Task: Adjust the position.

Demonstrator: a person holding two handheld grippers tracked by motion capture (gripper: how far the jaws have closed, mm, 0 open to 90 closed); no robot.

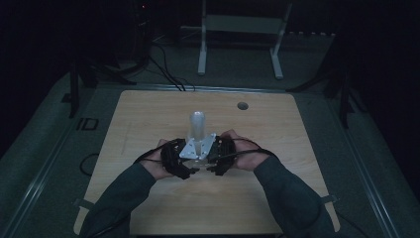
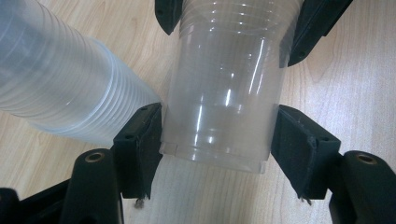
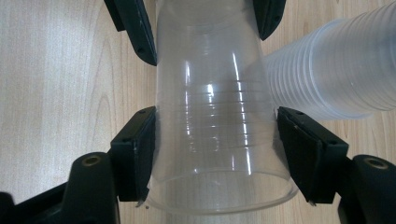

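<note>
the high view looks forward and down from above the person's side onto the pale wooden table (image 1: 148, 114). each gripper view sits very close, facing along its own black jaws. both share the clear plastic cup (image 2: 224, 88) (image 3: 215, 121) and the stack of clear plastic cups (image 2: 60, 79) (image 3: 336, 74).

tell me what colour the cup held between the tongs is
Clear, see-through plastic cup with faint ridges, no tint; the wood table shows through it. Best seen in the right gripper view.
</note>
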